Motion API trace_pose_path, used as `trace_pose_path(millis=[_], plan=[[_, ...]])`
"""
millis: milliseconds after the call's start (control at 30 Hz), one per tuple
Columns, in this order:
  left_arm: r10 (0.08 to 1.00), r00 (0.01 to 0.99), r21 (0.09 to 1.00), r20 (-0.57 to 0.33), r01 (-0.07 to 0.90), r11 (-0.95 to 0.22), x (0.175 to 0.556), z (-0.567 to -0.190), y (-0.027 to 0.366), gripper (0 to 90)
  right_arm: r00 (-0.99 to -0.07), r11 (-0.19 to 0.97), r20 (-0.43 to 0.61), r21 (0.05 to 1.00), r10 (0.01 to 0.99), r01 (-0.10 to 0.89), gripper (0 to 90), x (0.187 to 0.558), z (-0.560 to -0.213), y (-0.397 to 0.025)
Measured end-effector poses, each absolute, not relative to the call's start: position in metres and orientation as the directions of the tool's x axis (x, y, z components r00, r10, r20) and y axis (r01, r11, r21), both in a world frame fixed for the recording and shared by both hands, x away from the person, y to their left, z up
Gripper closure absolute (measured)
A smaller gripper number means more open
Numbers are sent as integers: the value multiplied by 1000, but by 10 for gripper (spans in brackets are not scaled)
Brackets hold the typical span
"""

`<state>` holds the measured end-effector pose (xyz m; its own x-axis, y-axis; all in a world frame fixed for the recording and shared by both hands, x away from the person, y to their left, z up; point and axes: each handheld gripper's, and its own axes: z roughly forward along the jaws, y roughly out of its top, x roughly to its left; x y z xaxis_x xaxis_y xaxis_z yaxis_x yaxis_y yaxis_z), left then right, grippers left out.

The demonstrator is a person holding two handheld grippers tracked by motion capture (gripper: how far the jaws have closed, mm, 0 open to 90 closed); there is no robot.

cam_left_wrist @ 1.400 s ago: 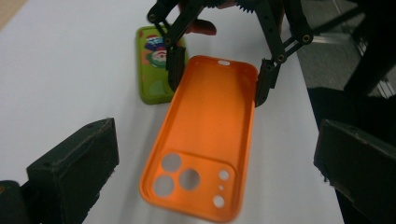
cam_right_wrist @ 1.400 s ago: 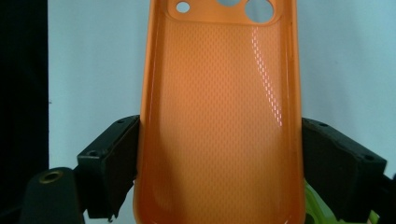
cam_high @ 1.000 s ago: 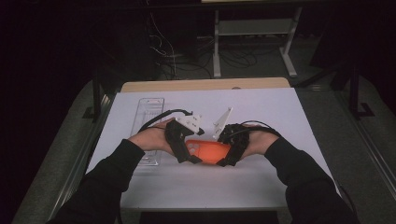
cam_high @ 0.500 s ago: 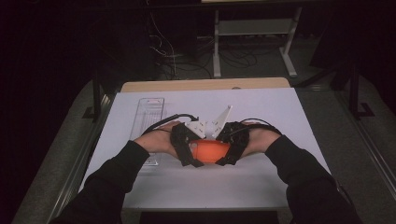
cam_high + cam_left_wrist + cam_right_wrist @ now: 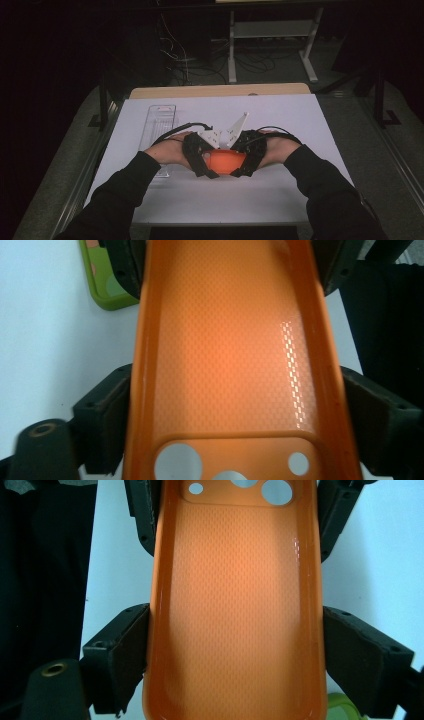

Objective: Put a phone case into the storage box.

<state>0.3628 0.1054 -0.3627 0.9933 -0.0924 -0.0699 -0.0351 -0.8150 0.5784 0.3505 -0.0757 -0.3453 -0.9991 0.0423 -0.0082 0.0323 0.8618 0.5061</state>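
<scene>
The orange soft-plastic phone case [image 5: 226,161] is held above the white tabletop [image 5: 300,125], near its front centre, between the two tools. In the high view the left tool [image 5: 204,160] grips the case's left end and the right tool [image 5: 246,159] grips its right end; the two tools face each other with the case bridging them.

In the left gripper view the case [image 5: 227,350] lies with its open, textured inner face toward the camera. The left tool's [image 5: 227,440] black jaws press against both long side walls, closed on the case. The round camera cut-outs sit at the bottom of this view, next to the left tool. The jaws of the other tool clamp the far end at the top of the view.

In the right gripper view the case [image 5: 235,595] again shows its inner face. The right tool's [image 5: 235,655] jaws bear on both side walls, closed on the case, with the cut-outs at the far end.

A green flat item [image 5: 102,282], possibly a second phone case, lies on the tabletop beneath the orange case. A clear plastic rectangular tray [image 5: 159,125] rests on the tabletop to the left of the left hand [image 5: 175,150].
</scene>
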Motion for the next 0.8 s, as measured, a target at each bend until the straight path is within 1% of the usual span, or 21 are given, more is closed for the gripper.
trace_pose_path(millis=[167, 300, 433, 467, 533, 600, 633, 733, 800], plan=[[-83, 993, 585, -86, -18, -811, 363, -364, 106, 150, -999, 863, -4, 504, 46, 38, 152, 351, -346, -76], [-76, 994, 590, -82, -13, -807, 363, -365, 108, 157, -999, 861, 1, 507, 43, 38, 149, 352, -347, -75], [-54, 995, 594, -83, 6, -804, 363, -365, 112, 160, -999, 842, -4, 538, 44, 35, 140, 353, -347, -76], [-45, 996, 585, -77, 9, -811, 363, -366, 112, 160, -998, 834, -12, 551, 59, 43, 121, 353, -346, -77], [-19, 997, 582, -76, 29, -813, 363, -367, 115, 160, -997, 824, -11, 563, 81, 61, 80, 352, -345, -79], [26, 996, 575, -83, 69, -815, 363, -369, 116, 159, -994, 808, 0, 582, 112, 91, 30, 354, -343, -82], [46, 997, 566, -68, 77, -821, 362, -371, 118, 160, -992, 801, -1, 589, 128, 103, 21, 354, -343, -84], [121, 990, 550, -70, 139, -824, 361, -374, 120, 160, -983, 776, 3, 614, 181, 145, 18, 355, -344, -92], [152, 985, 545, -76, 169, -821, 361, -376, 121, 159, -975, 759, 12, 626, 221, 179, 16, 355, -346, -97]])
